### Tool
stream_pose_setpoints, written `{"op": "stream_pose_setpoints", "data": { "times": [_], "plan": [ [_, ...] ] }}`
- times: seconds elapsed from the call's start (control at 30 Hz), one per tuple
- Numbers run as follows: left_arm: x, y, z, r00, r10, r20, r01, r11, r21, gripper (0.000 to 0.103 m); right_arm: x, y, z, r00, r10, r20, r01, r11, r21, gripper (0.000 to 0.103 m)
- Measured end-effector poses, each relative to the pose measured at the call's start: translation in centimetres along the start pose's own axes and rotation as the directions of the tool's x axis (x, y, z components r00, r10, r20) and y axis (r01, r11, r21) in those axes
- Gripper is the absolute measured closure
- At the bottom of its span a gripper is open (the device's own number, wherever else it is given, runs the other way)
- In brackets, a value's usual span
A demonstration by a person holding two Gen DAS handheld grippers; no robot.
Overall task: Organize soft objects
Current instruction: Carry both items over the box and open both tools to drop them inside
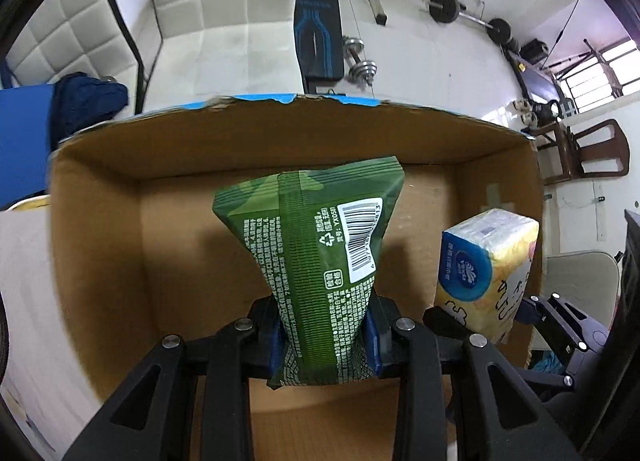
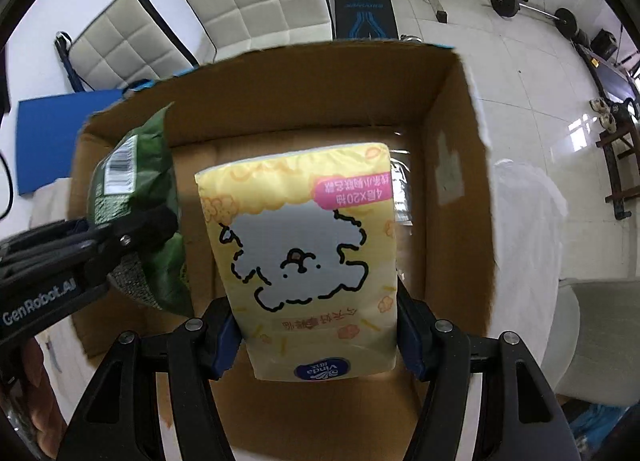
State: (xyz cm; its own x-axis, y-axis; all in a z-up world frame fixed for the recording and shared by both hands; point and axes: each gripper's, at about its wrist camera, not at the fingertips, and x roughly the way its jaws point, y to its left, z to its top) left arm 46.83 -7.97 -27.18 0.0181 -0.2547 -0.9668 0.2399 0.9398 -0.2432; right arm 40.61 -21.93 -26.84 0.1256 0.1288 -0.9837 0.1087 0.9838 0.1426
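Observation:
My left gripper (image 1: pixel 325 335) is shut on a green soft pack (image 1: pixel 316 253) with a barcode and holds it over the open cardboard box (image 1: pixel 96 245). My right gripper (image 2: pixel 316 335) is shut on a yellow tissue pack (image 2: pixel 304 245) with a white cartoon dog, also over the box (image 2: pixel 456 189). In the left wrist view the yellow pack (image 1: pixel 486 269) hangs at the right of the box. In the right wrist view the green pack (image 2: pixel 136 197) and the left gripper (image 2: pixel 140 245) are at the left. The box floor looks bare.
The box stands on a white-covered table (image 1: pixel 24 301). Behind it are white padded chairs (image 1: pixel 224 1), a blue mat (image 2: pixel 52 137), a weight bench (image 1: pixel 318 21) and barbells (image 1: pixel 472 15) on the tiled floor. A grey chair (image 2: pixel 592 341) is at the right.

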Motion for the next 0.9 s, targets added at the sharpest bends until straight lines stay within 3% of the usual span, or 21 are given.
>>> {"op": "stream_pose_setpoints", "data": {
  "times": [0.23, 0.43, 0.57, 0.77, 0.87, 0.9],
  "plan": [
    [2.0, 0.4, 1.1, 0.998, -0.047, -0.047, 0.047, 0.999, -0.004, 0.072, 3.2, -0.3, 2.7, 1.000, -0.011, -0.017, 0.011, 1.000, -0.005, 0.036],
    [2.0, 1.0, 0.9, 0.997, -0.006, -0.071, 0.003, 0.999, -0.044, 0.070, 5.1, -0.7, 4.1, 0.999, -0.016, -0.046, 0.016, 1.000, -0.008, 0.034],
    [1.0, 1.0, 0.5, 0.999, 0.015, -0.049, -0.018, 0.998, -0.055, 0.064, 5.2, -0.6, 4.6, 0.999, -0.014, -0.032, 0.014, 1.000, -0.005, 0.022],
    [-2.3, 1.1, -1.4, 0.995, 0.091, 0.034, -0.090, 0.995, -0.039, 0.042, 4.2, 0.3, 4.1, 0.998, -0.068, -0.008, 0.068, 0.997, -0.035, 0.015],
    [-3.6, 1.6, -2.9, 0.990, 0.126, 0.068, -0.123, 0.992, -0.037, 0.022, 2.1, 1.6, 1.5, 0.997, -0.081, 0.014, 0.081, 0.996, -0.033, 0.010],
    [-3.8, 1.7, -3.4, 0.988, 0.137, 0.075, -0.135, 0.990, -0.036, 0.015, 1.6, 1.6, 1.0, 0.997, -0.074, 0.023, 0.075, 0.997, -0.025, 0.003]
  ]
}}
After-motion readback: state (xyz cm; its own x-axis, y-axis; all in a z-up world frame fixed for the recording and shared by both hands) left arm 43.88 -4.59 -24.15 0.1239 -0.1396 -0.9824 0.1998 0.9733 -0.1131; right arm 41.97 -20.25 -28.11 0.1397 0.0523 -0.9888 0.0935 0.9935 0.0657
